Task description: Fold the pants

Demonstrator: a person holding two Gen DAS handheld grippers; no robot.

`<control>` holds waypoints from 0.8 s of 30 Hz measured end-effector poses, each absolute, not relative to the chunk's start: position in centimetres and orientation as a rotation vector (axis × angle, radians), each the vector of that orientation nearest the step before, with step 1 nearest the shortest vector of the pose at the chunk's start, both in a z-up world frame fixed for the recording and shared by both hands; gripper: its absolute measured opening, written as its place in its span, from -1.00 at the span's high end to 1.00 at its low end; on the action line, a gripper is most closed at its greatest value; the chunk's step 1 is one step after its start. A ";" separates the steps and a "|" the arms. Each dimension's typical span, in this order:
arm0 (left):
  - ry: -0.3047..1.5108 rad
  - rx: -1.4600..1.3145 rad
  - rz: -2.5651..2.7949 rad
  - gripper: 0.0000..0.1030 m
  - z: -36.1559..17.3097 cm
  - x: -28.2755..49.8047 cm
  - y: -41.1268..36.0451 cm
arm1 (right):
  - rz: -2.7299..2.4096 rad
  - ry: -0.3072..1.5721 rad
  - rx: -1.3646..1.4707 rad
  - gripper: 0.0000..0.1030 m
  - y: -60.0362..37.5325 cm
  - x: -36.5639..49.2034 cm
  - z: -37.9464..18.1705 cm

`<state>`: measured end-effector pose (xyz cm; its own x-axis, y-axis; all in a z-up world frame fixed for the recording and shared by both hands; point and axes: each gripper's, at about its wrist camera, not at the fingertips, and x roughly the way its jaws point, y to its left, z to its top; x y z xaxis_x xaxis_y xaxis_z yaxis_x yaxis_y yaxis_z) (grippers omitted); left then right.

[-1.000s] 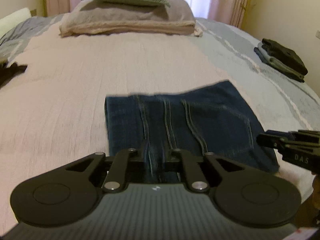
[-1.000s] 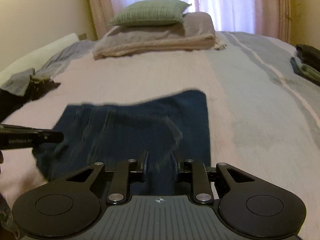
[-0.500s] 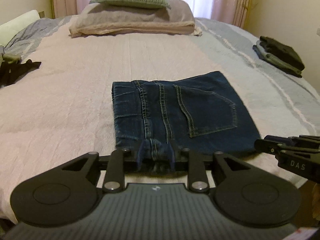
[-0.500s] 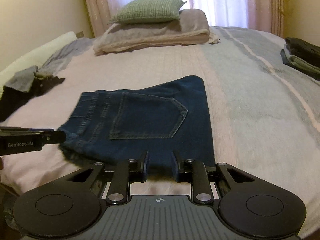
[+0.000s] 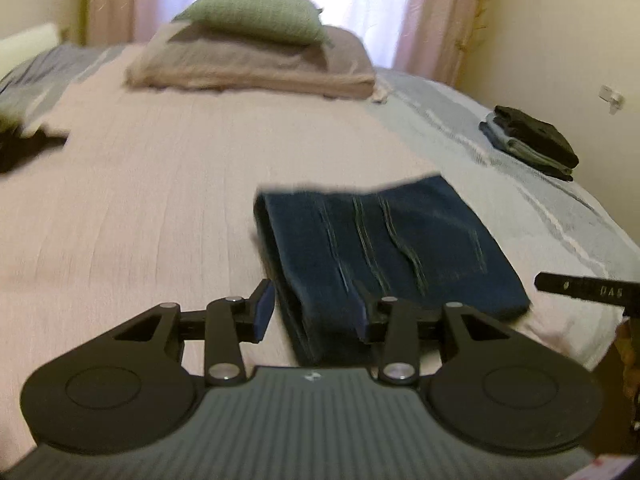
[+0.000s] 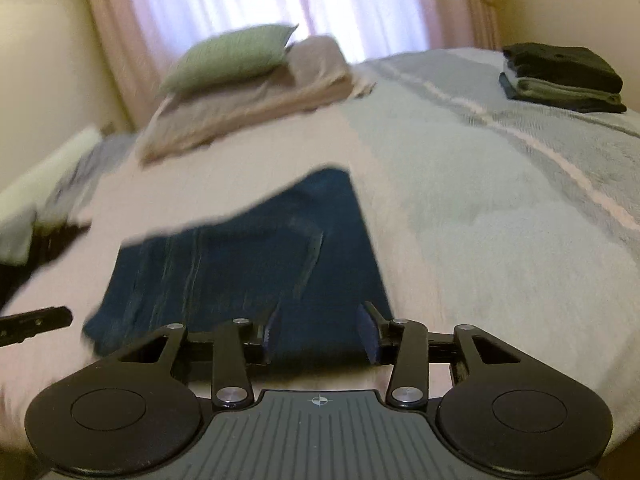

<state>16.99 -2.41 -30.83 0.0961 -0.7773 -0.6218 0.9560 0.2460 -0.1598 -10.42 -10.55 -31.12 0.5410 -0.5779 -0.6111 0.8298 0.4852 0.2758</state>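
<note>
Dark blue jeans (image 5: 392, 248) lie folded into a flat rectangle on the bed, back pocket up. My left gripper (image 5: 312, 314) is at their near left corner with its jaws opening. The corner of the fabric lies between the blue pads (image 5: 264, 312), and the left pad stands clear of it. My right gripper (image 6: 320, 336) is at the near right edge of the jeans (image 6: 240, 268), its jaws opening too, with denim between the pads but not pinched. Each view shows the other gripper's black finger (image 5: 584, 290) (image 6: 36, 322) at its side edge.
A green cushion on grey-beige pillows (image 5: 252, 56) lies at the head of the bed (image 5: 140, 200). A stack of folded dark and grey clothes (image 5: 532, 144) sits on the right side of the bed near the wall. Loose dark clothing (image 5: 24, 148) lies at the left edge.
Both grippers' jaws have spread and let go of the jeans' near edge. The left gripper has shifted to the left, toward the corner. The right gripper has rolled, tilting its view.
</note>
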 end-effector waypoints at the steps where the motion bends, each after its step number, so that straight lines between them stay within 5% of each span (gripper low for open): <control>1: 0.685 0.333 -1.333 0.33 -30.5 18.0 -4.0 | -0.908 0.479 0.617 0.23 -11.8 -10.0 -31.2; 11: 1.036 0.459 -1.280 0.35 -29.1 22.4 -14.3 | -1.073 0.719 0.817 0.23 -18.5 -13.1 -29.4; 21: 0.948 0.727 -1.553 0.54 -29.5 19.1 -23.7 | -1.033 0.732 0.955 0.25 -16.7 -10.0 -29.7; 24: 0.886 0.874 -1.667 0.74 -31.9 18.1 -25.7 | -1.081 0.709 0.895 0.25 -14.8 -7.2 -30.8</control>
